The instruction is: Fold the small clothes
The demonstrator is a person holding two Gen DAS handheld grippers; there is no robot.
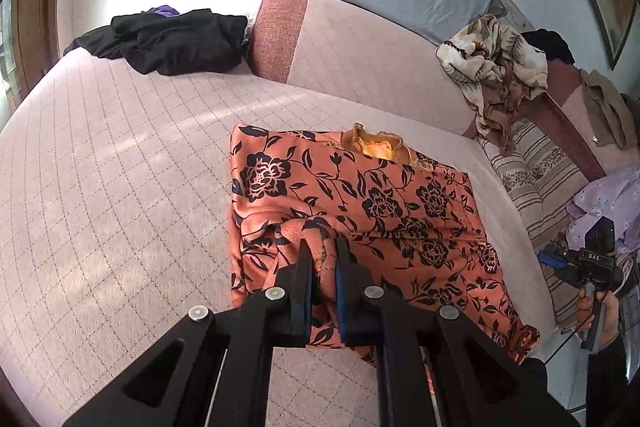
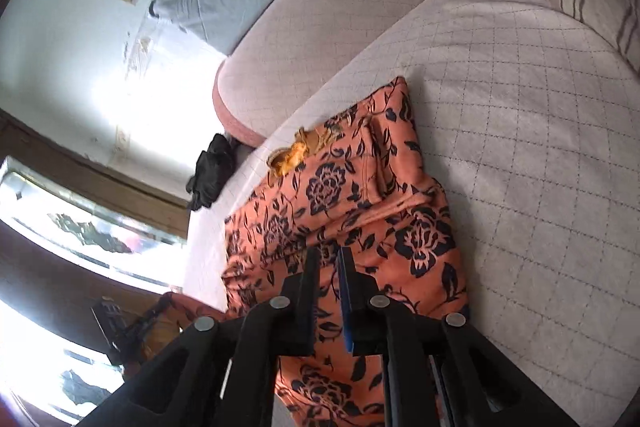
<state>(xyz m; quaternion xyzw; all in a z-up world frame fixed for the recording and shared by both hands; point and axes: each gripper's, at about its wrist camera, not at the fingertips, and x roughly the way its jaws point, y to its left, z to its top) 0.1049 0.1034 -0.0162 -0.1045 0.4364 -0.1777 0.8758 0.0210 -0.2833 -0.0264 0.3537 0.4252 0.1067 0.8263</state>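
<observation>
While pinching a bunched near edge of the floral garment (image 1: 352, 203) on the bed (image 1: 120, 155), left gripper (image 1: 323, 247) nearly closed on cloth — long axis running away. Right gripper (image 2: 329, 257): narrow gap, grasp unclear, hovering over garment.

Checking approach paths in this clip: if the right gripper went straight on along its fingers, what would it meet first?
The right gripper would meet the orange floral garment lying on the quilted pink bed cover. Its nearly closed fingertips sit right over the fabric; whether they already touch it is unclear.
</observation>
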